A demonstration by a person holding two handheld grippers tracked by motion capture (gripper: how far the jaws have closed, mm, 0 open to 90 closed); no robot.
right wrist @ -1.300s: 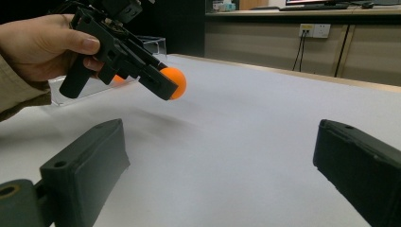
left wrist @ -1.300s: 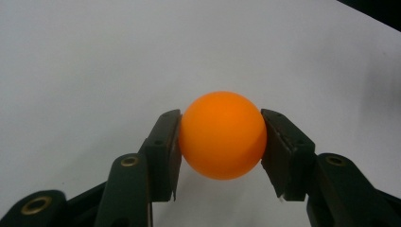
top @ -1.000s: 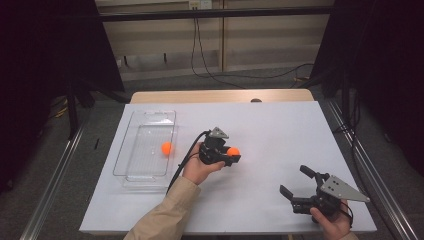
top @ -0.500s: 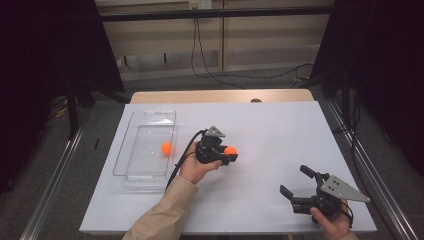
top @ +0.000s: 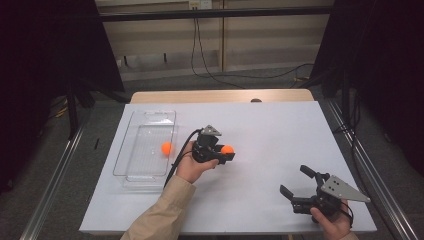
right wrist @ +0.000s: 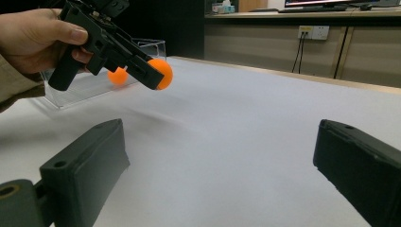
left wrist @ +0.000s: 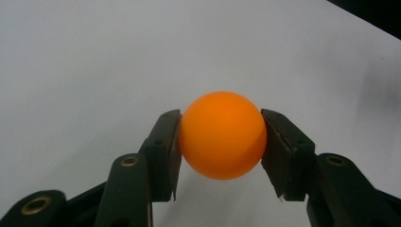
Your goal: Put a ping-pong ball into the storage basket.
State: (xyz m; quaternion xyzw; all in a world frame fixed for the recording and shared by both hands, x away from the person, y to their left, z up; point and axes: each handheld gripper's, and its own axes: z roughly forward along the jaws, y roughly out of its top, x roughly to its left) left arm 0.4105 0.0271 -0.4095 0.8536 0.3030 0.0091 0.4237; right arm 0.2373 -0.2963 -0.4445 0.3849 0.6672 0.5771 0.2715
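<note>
Orange ball sits clamped in the left gripper, apparently lifted above mid-counter; right gripper, near the front-right corner, gapes wide.

The counter is a white sheet over a wooden top, whose bare wood shows along the far edge. A clear tray lies flat on its left part, long side running front to back, with an orange ball inside near its right wall. The right tool sits low at the counter's near right corner.
</note>
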